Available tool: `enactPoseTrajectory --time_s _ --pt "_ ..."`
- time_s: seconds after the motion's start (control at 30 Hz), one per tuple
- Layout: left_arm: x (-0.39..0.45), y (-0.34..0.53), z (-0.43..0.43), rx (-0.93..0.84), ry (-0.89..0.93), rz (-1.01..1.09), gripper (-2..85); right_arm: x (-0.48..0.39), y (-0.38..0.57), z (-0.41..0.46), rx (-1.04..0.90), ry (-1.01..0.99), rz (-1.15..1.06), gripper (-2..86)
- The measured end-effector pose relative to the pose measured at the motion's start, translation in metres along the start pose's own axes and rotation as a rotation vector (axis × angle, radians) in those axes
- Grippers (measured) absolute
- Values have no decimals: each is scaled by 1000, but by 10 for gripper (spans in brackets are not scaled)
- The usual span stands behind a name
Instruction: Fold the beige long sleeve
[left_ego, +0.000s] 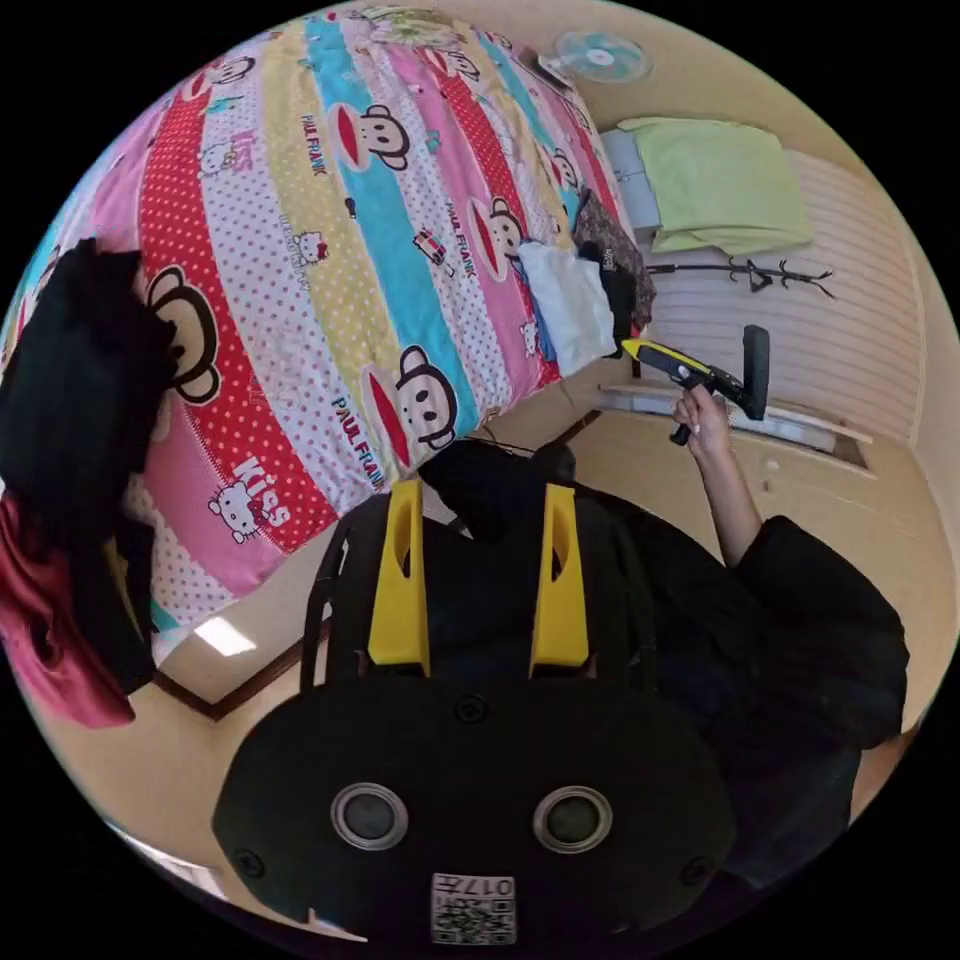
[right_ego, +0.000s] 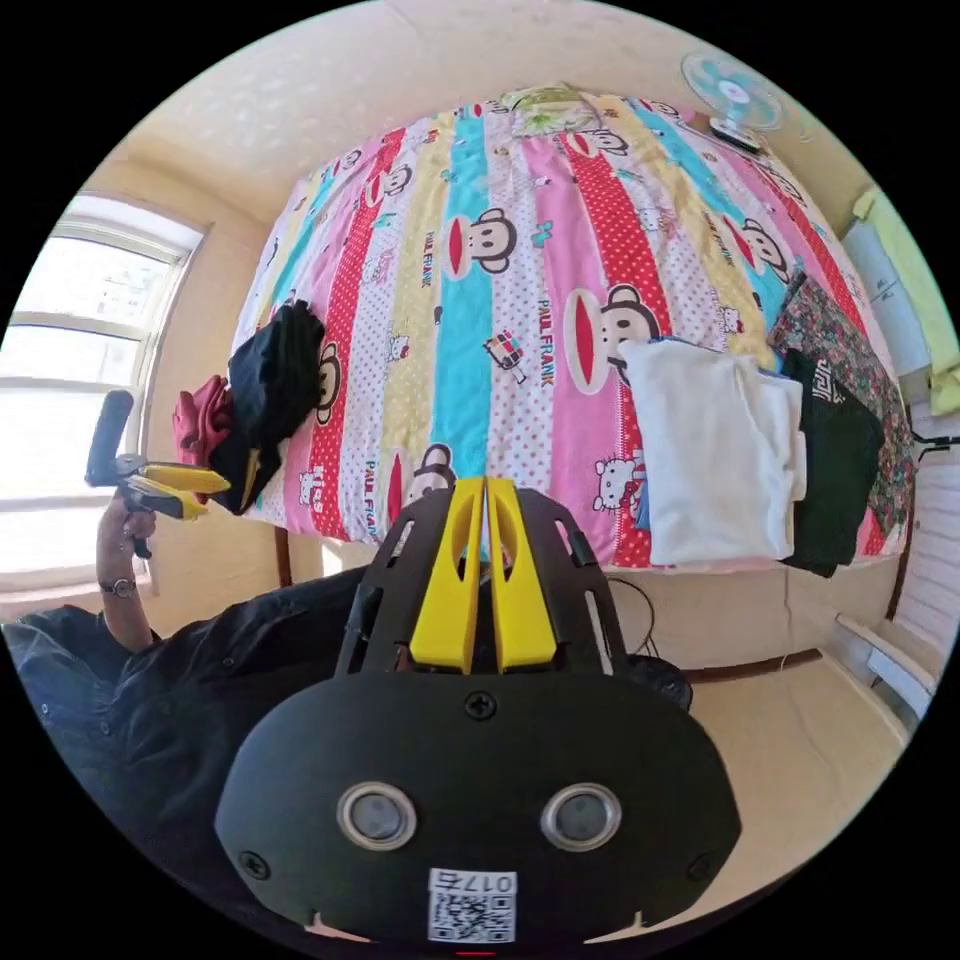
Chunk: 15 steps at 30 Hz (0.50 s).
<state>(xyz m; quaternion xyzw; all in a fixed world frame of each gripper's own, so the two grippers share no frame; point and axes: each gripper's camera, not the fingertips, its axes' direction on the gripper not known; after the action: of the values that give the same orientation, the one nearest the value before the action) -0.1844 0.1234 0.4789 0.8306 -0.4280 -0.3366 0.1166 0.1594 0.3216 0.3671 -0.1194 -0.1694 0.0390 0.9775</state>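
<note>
bed (right_ego: 520, 260): folded stack (right_ego: 715, 460) on its near right edge; heap of clothes (right_ego: 270, 385) on its near left edge; fan (right_ego: 735, 95) beyond its far right corner.

Left tool (left_ego: 483, 495) raised, jaws parted and empty, right tool (right_ego: 486, 490) raised, jaws closed together, empty

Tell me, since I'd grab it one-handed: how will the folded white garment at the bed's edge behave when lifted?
The white garment is probably floppy: it is soft folded cloth, its end drooping over the bed edge. Pinched at one spot, its layers would likely unfold. It looks light.
</note>
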Motion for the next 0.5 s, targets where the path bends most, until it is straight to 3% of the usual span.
enactPoseTrajectory --time_s 0.1,0.17,0.3,0.5 --pt "38 -60 37 -222 -24 77 146 53 31 -24 79 -86 138 8" --pt "57 -96 72 -342 66 102 97 99 58 -26 68 -93 266 11" --pt "98 -128 97 -329 209 156 21 158 87 -31 24 -37 396 23" --pt "169 -180 121 -264 100 213 -8 248 52 -56 50 4 400 86"
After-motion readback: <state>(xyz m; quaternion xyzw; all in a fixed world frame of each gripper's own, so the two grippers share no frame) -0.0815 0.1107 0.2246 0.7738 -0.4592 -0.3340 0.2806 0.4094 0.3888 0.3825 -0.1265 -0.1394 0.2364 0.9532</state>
